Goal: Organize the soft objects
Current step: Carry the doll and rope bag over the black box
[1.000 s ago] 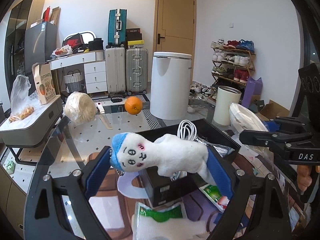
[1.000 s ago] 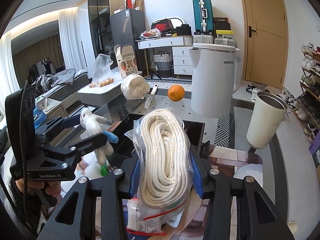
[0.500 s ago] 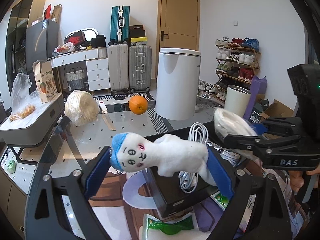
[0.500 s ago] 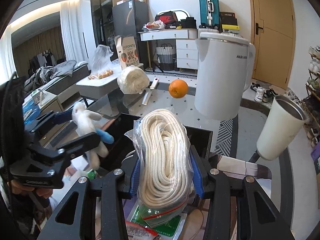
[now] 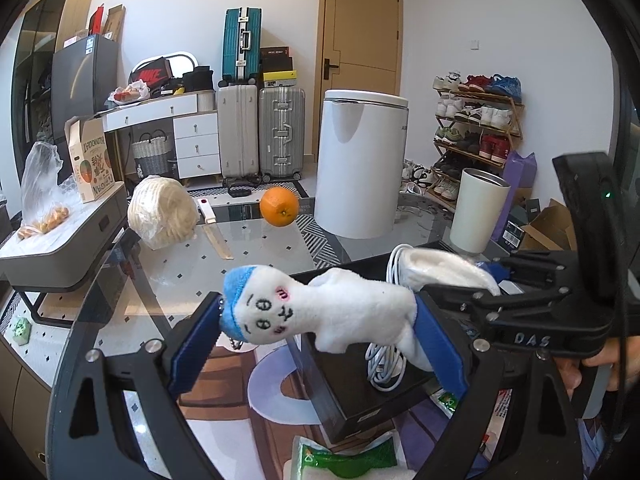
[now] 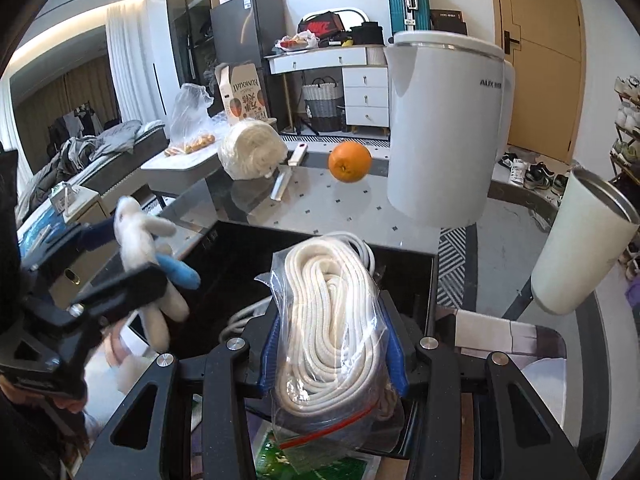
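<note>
My left gripper (image 5: pixel 320 332) is shut on a white plush toy with a blue cap (image 5: pixel 320 312), held sideways in the air beside the black box (image 5: pixel 352 392). It also shows in the right wrist view (image 6: pixel 148 268). My right gripper (image 6: pixel 332 344) is shut on a clear bag of coiled white rope (image 6: pixel 332 320), held over the near edge of the black box (image 6: pixel 248 264). The bag also shows in the left wrist view (image 5: pixel 444 268). A white cable (image 5: pixel 384 364) lies inside the box.
On the glass table (image 5: pixel 256 264) stand an orange (image 5: pixel 279 206), a wrapped white rope ball (image 5: pixel 164 212), a knife (image 5: pixel 212 228), a white bin (image 5: pixel 360 164) and a white tumbler (image 5: pixel 476 208). A green-labelled packet (image 5: pixel 348 460) lies in front of the box.
Both grippers have moved forward toward the black box. The right gripper with the rope bag has come closer to the left gripper and now sits over the box.
</note>
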`<state>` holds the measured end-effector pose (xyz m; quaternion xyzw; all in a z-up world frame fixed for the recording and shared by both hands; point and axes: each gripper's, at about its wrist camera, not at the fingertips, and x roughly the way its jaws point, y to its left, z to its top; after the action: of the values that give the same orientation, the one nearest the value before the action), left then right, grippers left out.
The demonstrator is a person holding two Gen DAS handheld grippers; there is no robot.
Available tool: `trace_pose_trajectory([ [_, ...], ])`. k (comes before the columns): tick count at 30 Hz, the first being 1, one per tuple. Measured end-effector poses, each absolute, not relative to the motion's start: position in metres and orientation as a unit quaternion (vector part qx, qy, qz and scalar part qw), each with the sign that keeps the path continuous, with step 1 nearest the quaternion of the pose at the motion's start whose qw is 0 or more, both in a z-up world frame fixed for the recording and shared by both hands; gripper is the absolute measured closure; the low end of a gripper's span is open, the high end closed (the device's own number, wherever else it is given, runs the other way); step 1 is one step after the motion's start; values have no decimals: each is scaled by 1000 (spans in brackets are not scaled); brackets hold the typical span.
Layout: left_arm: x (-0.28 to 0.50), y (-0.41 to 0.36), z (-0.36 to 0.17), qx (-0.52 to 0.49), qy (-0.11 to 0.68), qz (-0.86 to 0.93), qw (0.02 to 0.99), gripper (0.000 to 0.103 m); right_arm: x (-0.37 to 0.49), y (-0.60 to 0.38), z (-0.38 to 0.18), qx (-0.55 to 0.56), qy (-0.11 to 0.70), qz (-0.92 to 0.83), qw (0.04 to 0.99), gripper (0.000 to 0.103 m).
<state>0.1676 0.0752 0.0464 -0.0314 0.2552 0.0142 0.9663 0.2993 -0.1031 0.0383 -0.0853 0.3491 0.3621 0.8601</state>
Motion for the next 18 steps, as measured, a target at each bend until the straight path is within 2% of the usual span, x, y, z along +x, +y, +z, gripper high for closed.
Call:
trace_pose_trajectory([
  [18, 195, 66, 39, -20, 271, -7, 962, 11, 300, -109, 36, -125, 342, 373, 853, 58],
])
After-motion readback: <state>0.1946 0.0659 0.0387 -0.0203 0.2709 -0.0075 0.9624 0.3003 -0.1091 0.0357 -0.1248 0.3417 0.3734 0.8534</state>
